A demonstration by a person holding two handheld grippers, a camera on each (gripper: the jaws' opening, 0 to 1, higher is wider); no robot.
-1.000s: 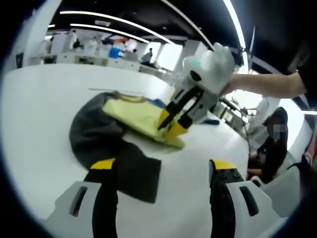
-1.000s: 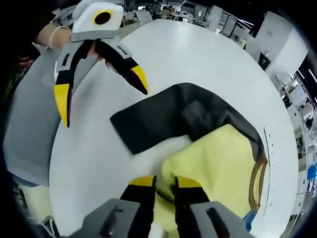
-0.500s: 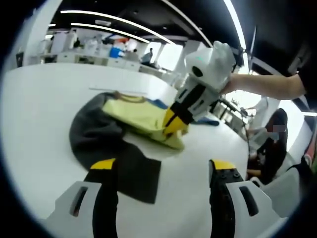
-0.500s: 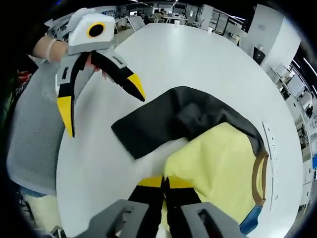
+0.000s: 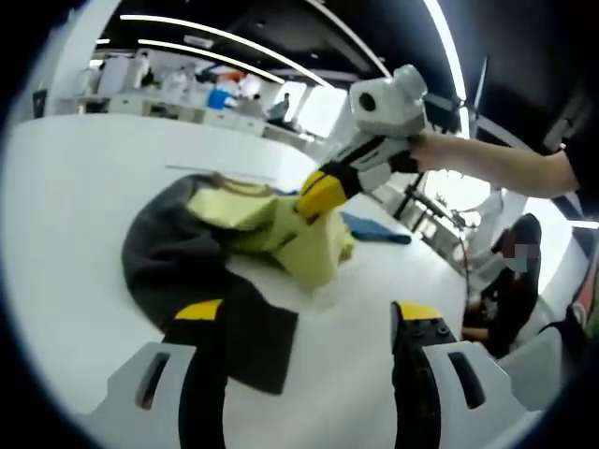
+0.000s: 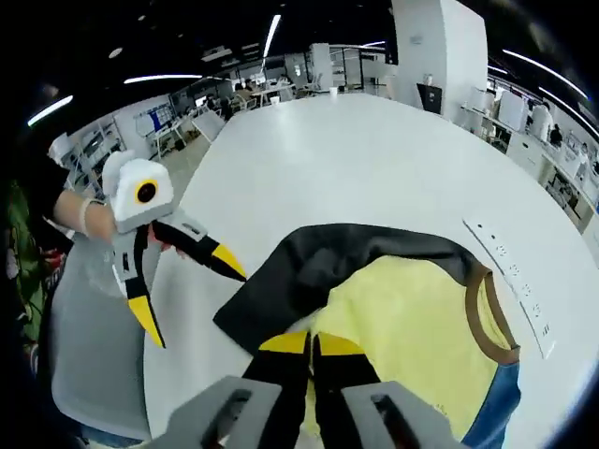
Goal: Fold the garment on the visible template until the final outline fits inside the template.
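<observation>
A round white tabletop (image 6: 374, 159) carries a yellow shirt with dark grey sleeves and a brown collar (image 6: 421, 327). The right hand-held gripper (image 6: 313, 344) pinches its yellow hem, lifted off the surface. The left hand-held gripper (image 5: 304, 313) is spread, empty, near the dark sleeve.

You worked at a round white table (image 6: 374, 159) in an open-plan room with a dark ceiling (image 5: 281, 28) hung with long strip lights (image 5: 215, 42). Behind it stood desks (image 6: 253, 89), a white pillar (image 6: 435, 51) and bright windows (image 5: 318, 108).
</observation>
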